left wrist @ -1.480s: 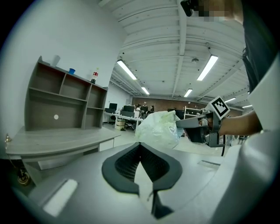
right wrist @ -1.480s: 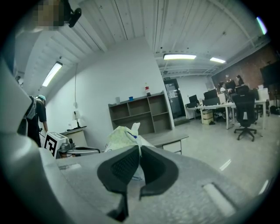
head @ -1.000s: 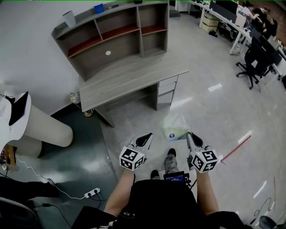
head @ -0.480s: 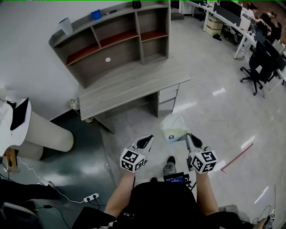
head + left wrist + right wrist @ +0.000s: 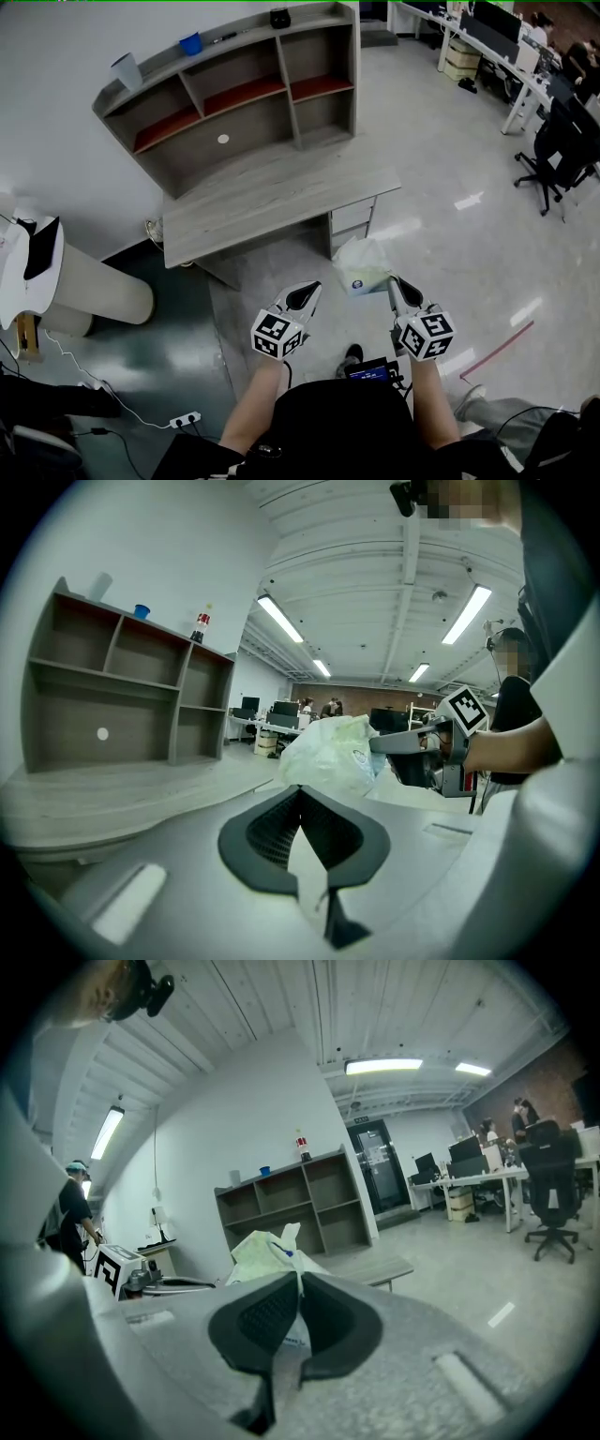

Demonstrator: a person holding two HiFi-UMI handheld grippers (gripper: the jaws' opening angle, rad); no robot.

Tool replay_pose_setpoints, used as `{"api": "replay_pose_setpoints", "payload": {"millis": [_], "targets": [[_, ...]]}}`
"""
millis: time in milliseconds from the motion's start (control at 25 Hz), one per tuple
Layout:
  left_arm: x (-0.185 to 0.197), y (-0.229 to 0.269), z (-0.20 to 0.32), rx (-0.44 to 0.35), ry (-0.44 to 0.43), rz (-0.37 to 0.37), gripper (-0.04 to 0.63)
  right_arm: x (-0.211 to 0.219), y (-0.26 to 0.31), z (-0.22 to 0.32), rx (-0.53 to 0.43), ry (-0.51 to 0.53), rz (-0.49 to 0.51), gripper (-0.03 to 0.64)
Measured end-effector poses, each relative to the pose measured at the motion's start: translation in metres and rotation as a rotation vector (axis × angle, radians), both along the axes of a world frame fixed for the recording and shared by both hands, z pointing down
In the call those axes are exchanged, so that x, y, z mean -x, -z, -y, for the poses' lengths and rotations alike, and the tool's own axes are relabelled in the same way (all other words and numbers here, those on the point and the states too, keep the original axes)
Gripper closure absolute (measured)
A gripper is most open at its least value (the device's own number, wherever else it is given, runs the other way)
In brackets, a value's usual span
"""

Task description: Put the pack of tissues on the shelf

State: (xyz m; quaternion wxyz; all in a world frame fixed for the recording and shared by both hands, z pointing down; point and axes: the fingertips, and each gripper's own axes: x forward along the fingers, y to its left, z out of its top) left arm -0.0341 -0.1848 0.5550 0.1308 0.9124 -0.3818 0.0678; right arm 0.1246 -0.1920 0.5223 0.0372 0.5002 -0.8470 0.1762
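A pale green pack of tissues [image 5: 364, 265] hangs in the air in front of the person. My right gripper [image 5: 394, 283] is shut on its right edge. In the right gripper view the pack [image 5: 262, 1246] sticks up past the closed pads of the right gripper [image 5: 300, 1283]. My left gripper [image 5: 307, 292] is to the left of the pack, apart from it, shut and empty. From the left gripper [image 5: 300, 789] the pack [image 5: 328, 752] shows just beyond the jaw tips. The grey shelf unit [image 5: 234, 94] stands on a grey desk [image 5: 272, 192] ahead.
A blue cup [image 5: 191, 43], a white cup [image 5: 125, 67] and a dark object [image 5: 278, 17] sit on the shelf's top. A white cylinder [image 5: 94, 277] lies at the left, with a power strip [image 5: 183, 419] on the floor. Office chairs [image 5: 562, 141] stand at the far right.
Both grippers and the pack have come closer to the desk as the person walks forward. The shelf unit now sits lower and larger in the head view.
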Motion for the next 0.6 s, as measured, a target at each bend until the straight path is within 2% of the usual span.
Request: {"api": "replay_pose_setpoints", "payload": {"millis": [400,600], "targets": [[-0.032,0.000,0.048,-0.008,0.070,0.004,0.594,-0.033,-0.001,0.056,-0.005,0.061,0.006,0.614],[-0.053,0.003,0.058,-0.012,0.058,0.016,0.594,-0.049,0.004,0.075,-0.014,0.073,0.008,0.614]]}}
